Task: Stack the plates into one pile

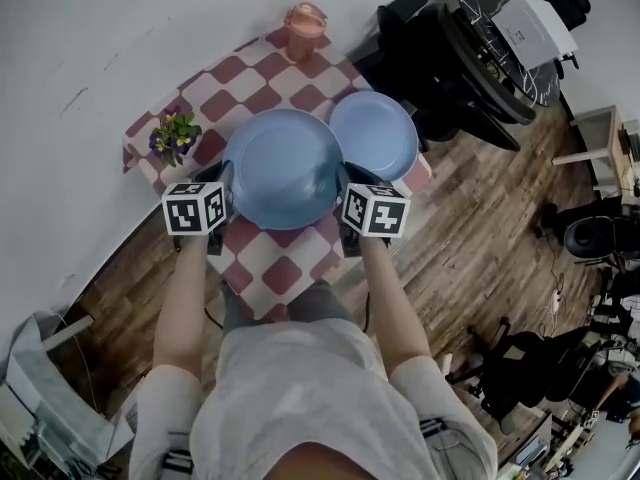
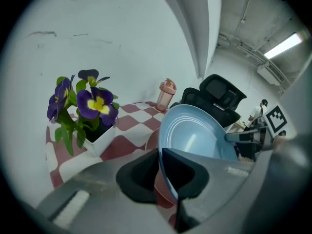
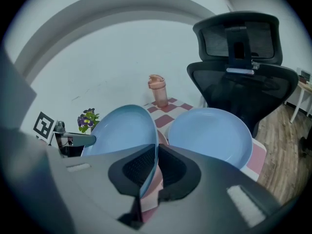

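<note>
A large blue plate (image 1: 283, 168) hangs above the checkered table (image 1: 270, 268), gripped at opposite sides of its rim. My left gripper (image 1: 228, 183) is shut on the left rim, and the edge (image 2: 195, 135) runs between its pads in the left gripper view (image 2: 160, 177). My right gripper (image 1: 345, 193) is shut on the right rim, with the plate (image 3: 122, 130) clamped in its jaws (image 3: 157, 167). A second blue plate (image 1: 375, 133) lies flat on the table just right of the held one, also shown in the right gripper view (image 3: 209, 133).
A white pot of purple flowers (image 1: 175, 136) stands at the table's left corner. A pink bottle (image 1: 305, 28) stands at the far edge by the wall. A black office chair (image 1: 470, 58) sits close beyond the table's right side, on the wooden floor.
</note>
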